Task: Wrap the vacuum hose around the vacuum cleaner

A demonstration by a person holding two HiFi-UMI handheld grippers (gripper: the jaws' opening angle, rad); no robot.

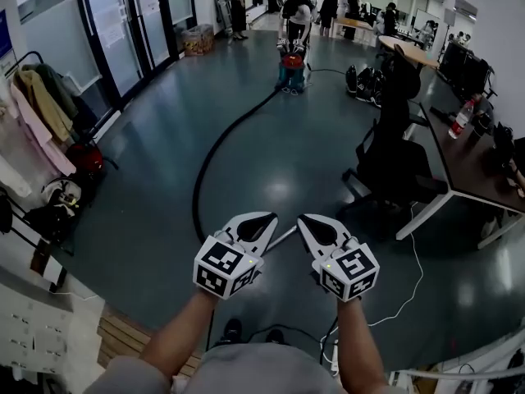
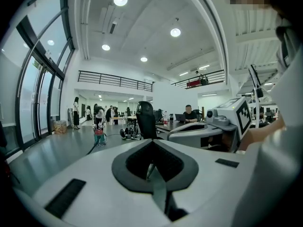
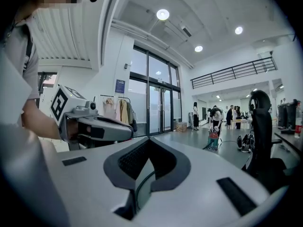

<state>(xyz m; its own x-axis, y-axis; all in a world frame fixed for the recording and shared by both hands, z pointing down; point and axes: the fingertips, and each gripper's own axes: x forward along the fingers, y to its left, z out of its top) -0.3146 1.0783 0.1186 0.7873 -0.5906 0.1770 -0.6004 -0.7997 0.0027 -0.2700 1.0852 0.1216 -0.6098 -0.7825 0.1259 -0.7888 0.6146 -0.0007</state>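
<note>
Lower centre: left gripper (image 1: 265,218) and right gripper (image 1: 304,221) side by side, both closed on nothing. Upper centre, well apart on the floor (image 1: 156,162): vacuum cleaner (image 1: 292,66), black vacuum hose (image 1: 215,150) curving down toward the grippers.

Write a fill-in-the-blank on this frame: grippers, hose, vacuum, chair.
1. The left gripper and the right gripper both have their jaws ____, with nothing between them.
2. The hose, coloured ____, runs across the floor to the vacuum cleaner.
3. In the head view, the office chair stands to the ____ of the hose.

Missing words: shut; black; right
</note>
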